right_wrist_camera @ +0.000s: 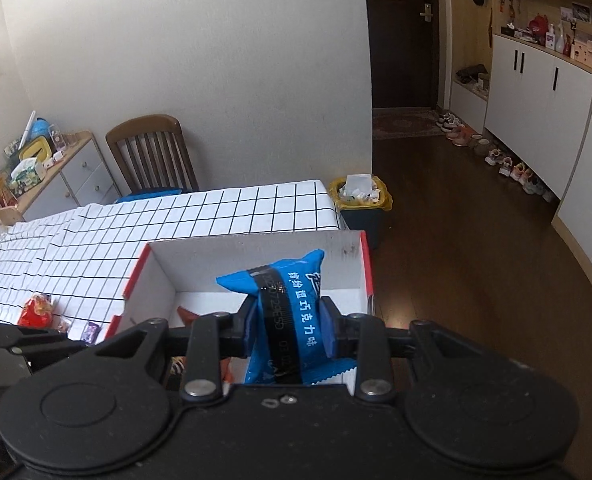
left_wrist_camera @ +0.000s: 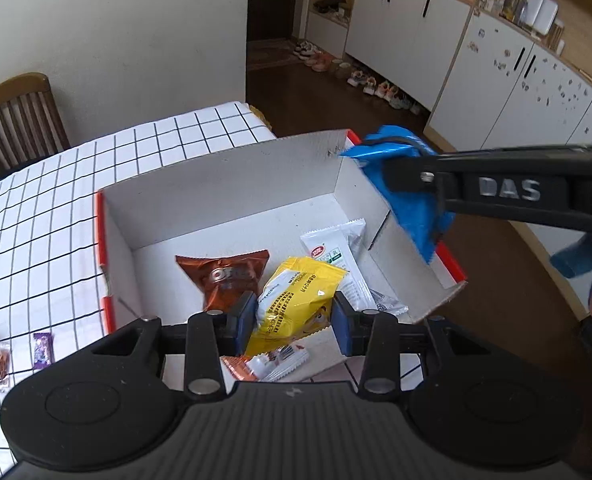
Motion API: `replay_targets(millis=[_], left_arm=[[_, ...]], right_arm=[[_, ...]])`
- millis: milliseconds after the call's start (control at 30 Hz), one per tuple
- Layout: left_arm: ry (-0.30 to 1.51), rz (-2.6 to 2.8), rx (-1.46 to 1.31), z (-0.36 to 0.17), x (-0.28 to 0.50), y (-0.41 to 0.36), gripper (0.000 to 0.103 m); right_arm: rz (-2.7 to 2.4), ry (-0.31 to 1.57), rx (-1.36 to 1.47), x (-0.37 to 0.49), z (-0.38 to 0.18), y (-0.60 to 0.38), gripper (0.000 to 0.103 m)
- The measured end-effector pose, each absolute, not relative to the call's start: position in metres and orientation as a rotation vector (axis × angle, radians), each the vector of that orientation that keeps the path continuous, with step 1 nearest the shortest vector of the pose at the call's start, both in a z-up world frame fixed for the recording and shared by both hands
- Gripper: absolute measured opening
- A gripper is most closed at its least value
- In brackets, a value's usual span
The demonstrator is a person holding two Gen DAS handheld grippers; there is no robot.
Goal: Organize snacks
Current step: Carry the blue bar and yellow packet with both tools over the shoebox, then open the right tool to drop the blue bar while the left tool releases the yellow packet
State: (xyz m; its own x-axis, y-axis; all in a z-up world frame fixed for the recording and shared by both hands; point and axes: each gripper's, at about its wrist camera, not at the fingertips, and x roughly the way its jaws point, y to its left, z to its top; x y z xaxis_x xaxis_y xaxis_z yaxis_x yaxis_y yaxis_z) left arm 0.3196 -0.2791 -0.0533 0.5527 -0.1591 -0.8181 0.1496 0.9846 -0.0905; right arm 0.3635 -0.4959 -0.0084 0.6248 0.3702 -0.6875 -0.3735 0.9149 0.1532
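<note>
Over the open white box (left_wrist_camera: 224, 184), seen from my left wrist camera, my left gripper (left_wrist_camera: 292, 316) hung with its blue pads set apart on either side of a yellow snack packet (left_wrist_camera: 296, 300). I could not tell whether the pads pressed that packet or only framed it as it lay on the box floor. Beside it lay a brown packet (left_wrist_camera: 224, 280) toward the box's left wall and a white packet (left_wrist_camera: 343, 256) toward the right wall. My right gripper (left_wrist_camera: 407, 168) reached in above the box's far right corner, clamped on a blue packet (left_wrist_camera: 415, 204). More small snacks (left_wrist_camera: 42, 350) waited on the checked tablecloth (left_wrist_camera: 56, 200) near its left edge.

From my right wrist camera, the right gripper (right_wrist_camera: 288, 324) was closed on the blue packet (right_wrist_camera: 292, 312), held upright above the box (right_wrist_camera: 252, 252), clear of its floor. A red snack (right_wrist_camera: 36, 312) sat on the cloth (right_wrist_camera: 176, 216) beside the box's left wall.

I judged the step to be dropping snacks into the box. Next, the right jaws needed lowering and parting over a bare patch of floor.
</note>
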Motion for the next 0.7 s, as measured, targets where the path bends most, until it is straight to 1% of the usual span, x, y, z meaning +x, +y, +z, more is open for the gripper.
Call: replay_targets(millis=[700], left_arm=[[1.127, -0.151, 0.009, -0.109, 0.376, -0.303, 0.039]], right_arm=[[0.412, 0.944, -0.074, 0.439, -0.07, -0.461, 0.03]])
